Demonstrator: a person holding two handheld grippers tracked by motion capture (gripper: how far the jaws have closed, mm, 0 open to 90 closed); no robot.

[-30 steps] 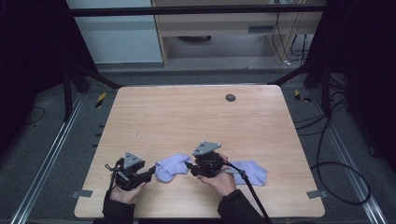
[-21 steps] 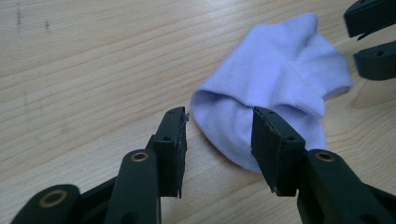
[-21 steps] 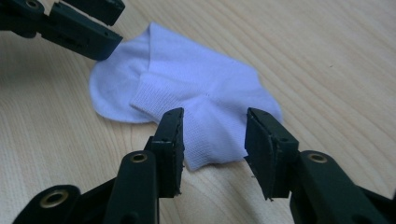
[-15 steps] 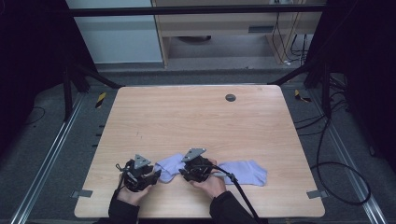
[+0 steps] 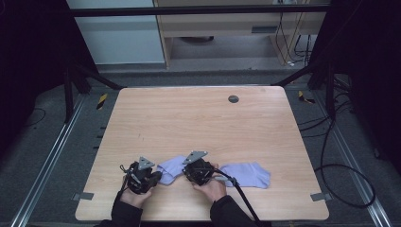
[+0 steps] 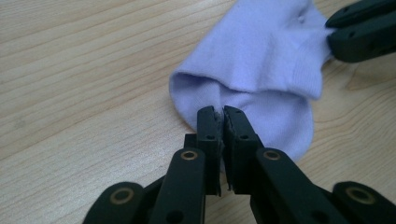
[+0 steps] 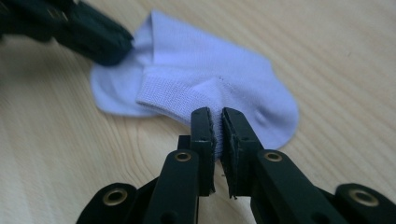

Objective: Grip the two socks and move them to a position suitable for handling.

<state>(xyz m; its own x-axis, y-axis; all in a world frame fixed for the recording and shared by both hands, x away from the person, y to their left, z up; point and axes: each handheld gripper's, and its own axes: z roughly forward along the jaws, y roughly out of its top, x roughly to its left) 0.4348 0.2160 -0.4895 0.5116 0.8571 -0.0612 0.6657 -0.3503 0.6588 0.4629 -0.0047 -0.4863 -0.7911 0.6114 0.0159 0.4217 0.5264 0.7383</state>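
Both tongs, left gripper (image 6: 223, 116) and right gripper (image 7: 215, 119), pinch one sock (image 6: 261, 60); lift evenly, avoid stretching.

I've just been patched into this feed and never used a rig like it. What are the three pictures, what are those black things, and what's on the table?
There is no robot arm here: a person holds a handheld gripper in each hand. The high view looks down on a wooden table, with the left gripper and right gripper near its front edge. The other two pictures come from cameras riding on each gripper, looking along its black fingers. Two pale purple socks lie on the table. Both grippers are shut on the edges of the nearer sock, one at each end; the second sock lies flat beside the right hand, untouched. A small dark round disc sits near the far edge.
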